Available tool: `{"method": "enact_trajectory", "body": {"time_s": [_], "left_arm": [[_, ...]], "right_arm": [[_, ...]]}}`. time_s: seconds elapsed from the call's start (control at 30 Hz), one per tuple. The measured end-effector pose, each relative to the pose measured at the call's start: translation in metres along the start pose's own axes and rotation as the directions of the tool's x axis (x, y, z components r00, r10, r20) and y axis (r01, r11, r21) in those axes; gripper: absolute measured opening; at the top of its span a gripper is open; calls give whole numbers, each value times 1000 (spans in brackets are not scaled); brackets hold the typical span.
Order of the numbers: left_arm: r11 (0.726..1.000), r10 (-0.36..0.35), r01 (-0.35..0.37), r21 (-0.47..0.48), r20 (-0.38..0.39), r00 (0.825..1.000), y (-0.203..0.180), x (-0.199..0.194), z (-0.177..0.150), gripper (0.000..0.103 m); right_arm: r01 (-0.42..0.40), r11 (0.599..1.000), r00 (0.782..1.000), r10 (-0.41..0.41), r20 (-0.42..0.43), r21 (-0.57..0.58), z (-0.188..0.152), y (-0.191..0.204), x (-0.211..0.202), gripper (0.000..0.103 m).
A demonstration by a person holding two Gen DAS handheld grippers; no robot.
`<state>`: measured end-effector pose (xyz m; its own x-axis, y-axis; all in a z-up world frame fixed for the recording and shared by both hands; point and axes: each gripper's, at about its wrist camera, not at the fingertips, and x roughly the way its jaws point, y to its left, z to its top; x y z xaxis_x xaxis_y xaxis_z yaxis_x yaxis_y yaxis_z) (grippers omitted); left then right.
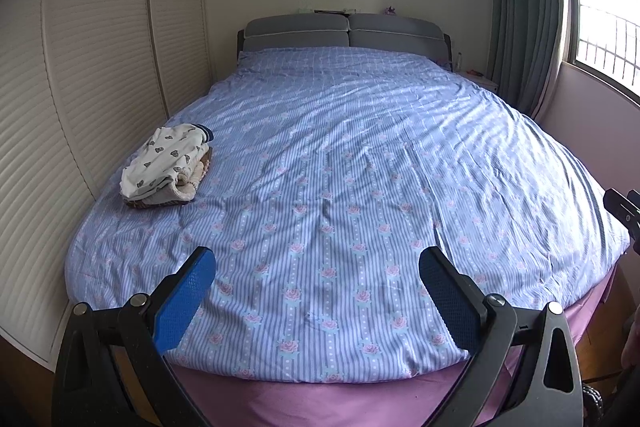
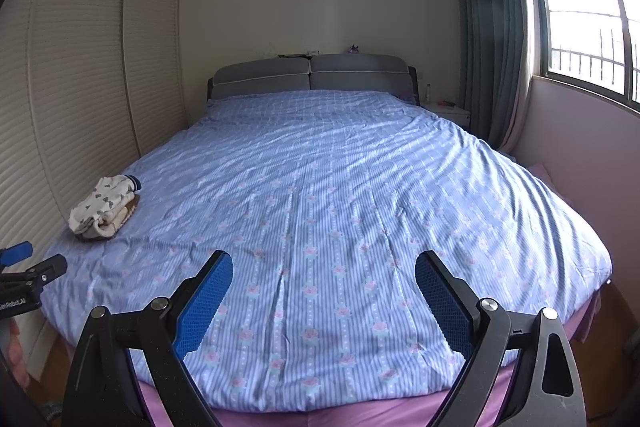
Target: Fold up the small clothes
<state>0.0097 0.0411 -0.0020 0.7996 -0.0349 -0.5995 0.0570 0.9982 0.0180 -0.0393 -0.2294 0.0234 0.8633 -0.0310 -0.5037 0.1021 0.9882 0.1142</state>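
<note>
My left claw [image 1: 318, 269] and right claw [image 2: 324, 273] gape wide, empty, above the bed [image 1: 360, 147]; folded clothes [image 1: 168, 165] sit far left.

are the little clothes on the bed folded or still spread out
Folded. The small clothes sit as a compact stacked pile by the left edge of the bed; neither open gripper touches them.

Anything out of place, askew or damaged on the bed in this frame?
Nothing stands out. The small stack of clothes sits folded near the bed's left edge, the striped floral duvet is spread with only ordinary wrinkles, and both the left gripper and right gripper are open and empty.
</note>
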Motion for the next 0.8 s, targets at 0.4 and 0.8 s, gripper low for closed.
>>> {"method": "enact_trajectory", "body": {"time_s": [0.4,0.8], "left_arm": [[1000,3,-3,0,6,1000,0,-2,0,103],[1000,-3,3,5,14,1000,-1,-5,4,103]], "right_arm": [[-12,1000,1000,12,-4,-8,3,-1,-2,94],[-11,1000,1000,11,-1,-10,3,-1,-2,94]]}}
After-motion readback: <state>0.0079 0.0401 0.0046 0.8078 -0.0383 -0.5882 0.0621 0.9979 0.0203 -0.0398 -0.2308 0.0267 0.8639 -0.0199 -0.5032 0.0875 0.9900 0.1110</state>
